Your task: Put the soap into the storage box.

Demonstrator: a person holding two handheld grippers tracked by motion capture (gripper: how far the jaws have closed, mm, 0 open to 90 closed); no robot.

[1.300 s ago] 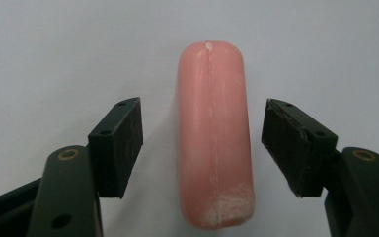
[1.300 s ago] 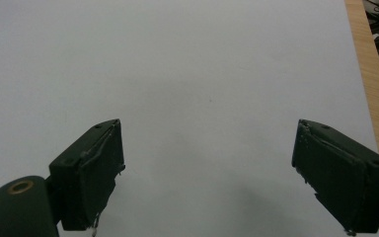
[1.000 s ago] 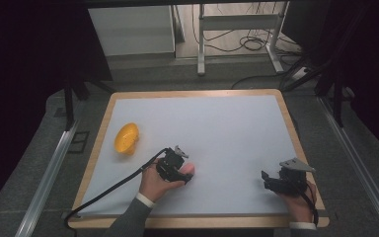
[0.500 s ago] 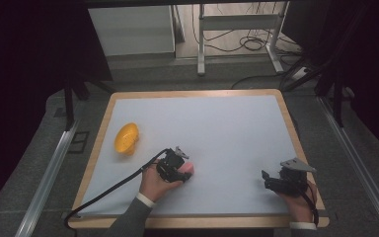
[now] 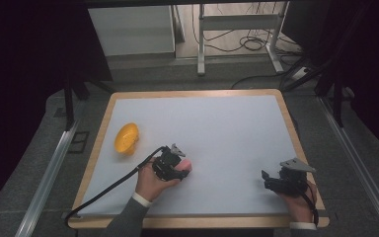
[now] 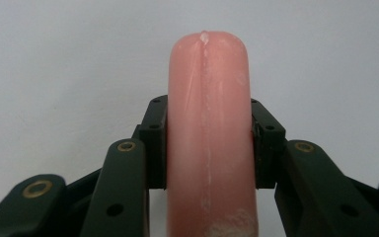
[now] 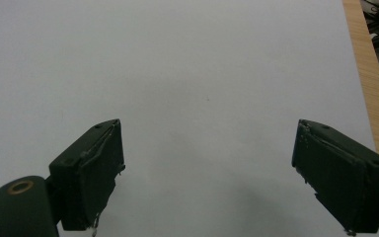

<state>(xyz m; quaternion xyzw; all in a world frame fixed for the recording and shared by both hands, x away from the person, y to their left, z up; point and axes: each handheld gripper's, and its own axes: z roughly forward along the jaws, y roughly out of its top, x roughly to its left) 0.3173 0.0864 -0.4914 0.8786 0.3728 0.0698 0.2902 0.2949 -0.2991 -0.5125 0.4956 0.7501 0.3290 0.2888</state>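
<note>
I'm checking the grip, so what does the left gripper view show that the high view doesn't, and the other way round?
The left gripper view alone shows both jaws pressed flat against the sides of the pink sausage-shaped piece, its rounded tip sticking out past them. The high view alone shows the orange bowl-like object near the table's left edge, and the right gripper resting open at the near right. Both show the pink piece in the left gripper over the white table surface.
</note>
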